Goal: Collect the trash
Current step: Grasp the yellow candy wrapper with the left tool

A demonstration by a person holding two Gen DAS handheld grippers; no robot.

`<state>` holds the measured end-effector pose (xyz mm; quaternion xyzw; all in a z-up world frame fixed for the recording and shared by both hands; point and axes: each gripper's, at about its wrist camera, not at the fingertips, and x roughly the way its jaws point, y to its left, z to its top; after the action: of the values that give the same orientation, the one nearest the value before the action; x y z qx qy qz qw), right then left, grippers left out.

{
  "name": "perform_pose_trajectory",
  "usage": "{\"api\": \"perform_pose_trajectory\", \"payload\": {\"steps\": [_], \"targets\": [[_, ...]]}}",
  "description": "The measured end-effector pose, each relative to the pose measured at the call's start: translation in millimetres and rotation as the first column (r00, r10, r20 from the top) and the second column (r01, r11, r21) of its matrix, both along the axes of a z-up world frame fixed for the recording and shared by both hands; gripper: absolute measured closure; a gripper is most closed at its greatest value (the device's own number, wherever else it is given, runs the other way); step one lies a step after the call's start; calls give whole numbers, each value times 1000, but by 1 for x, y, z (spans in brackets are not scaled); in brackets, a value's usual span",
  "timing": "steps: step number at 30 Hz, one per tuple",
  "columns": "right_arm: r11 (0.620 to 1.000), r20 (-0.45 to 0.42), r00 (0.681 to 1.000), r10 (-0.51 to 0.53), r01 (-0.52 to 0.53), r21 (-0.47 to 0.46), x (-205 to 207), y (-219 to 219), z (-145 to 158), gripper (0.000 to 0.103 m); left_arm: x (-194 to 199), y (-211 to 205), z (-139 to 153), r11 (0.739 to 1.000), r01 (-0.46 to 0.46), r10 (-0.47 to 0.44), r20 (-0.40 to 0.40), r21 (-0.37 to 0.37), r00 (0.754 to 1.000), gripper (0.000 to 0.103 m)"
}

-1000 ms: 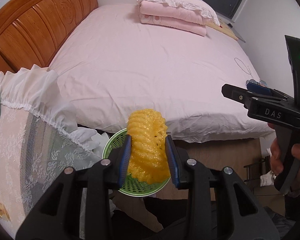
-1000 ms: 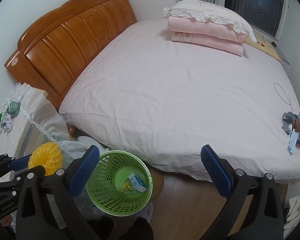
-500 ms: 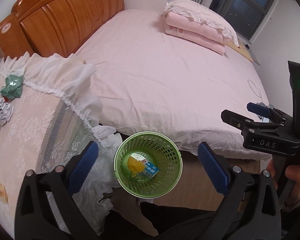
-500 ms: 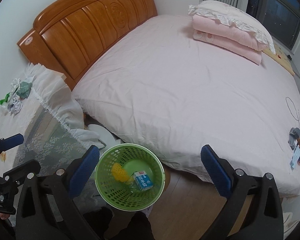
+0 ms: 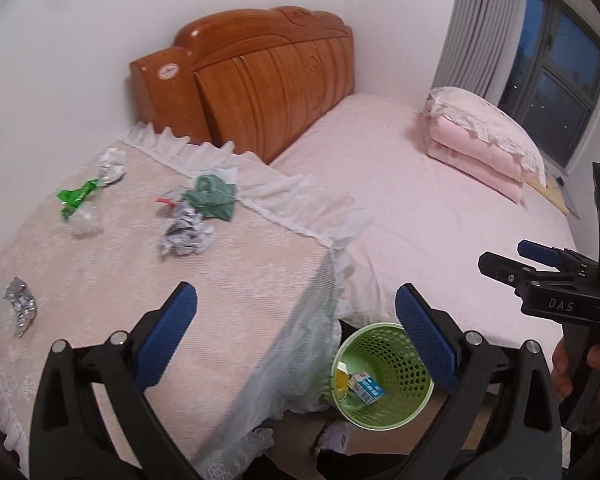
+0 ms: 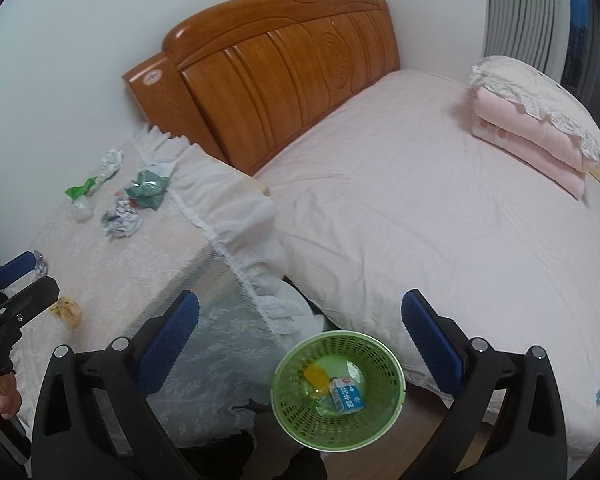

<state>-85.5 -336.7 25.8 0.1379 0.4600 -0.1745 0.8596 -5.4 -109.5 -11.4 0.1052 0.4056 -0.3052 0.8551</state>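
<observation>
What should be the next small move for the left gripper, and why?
Probably reach the left gripper, open and empty, toward the crumpled foil wad on the lace-covered table. The green basket holds only a few items, and trash lies on the table.

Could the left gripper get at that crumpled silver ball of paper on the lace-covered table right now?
Probably yes. The left gripper is open and empty, and the crumpled paper ball lies in the open on the table, nothing over it. The green bag beside it could get nudged.

Both wrist views face obliquely downward from above, sharing the green basket, lace-covered table and bed.
</observation>
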Motion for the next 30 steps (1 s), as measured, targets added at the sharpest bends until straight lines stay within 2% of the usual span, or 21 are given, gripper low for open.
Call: {"api": "perform_pose_trajectory", "payload": {"steps": [4,9,17,21,26,30], "targets": [[996,48,995,90,-91,12,35,39,12,2,19,53,8,994,-103,102,47,21,994,8],[981,86,978,188,-192,36,66,85,18,2,31,116,11,973,-227,222,85,50,971,8],[947,56,949,309,-312,73,93,145,5,2,29,182,-3,943,-325,319,74,78,945,8],[937,29,940,339,-340,79,100,164,-4,2,31,196,-20,950,-298,296,33,95,955,8],[933,-21,935,353,-350,82,104,180,-19,2,37,188,-52,978,-160,167,-37,136,985,8],[941,-59,941,333,-327,90,103,184,-29,2,51,174,-83,986,-110,125,-119,122,985,8]]}}
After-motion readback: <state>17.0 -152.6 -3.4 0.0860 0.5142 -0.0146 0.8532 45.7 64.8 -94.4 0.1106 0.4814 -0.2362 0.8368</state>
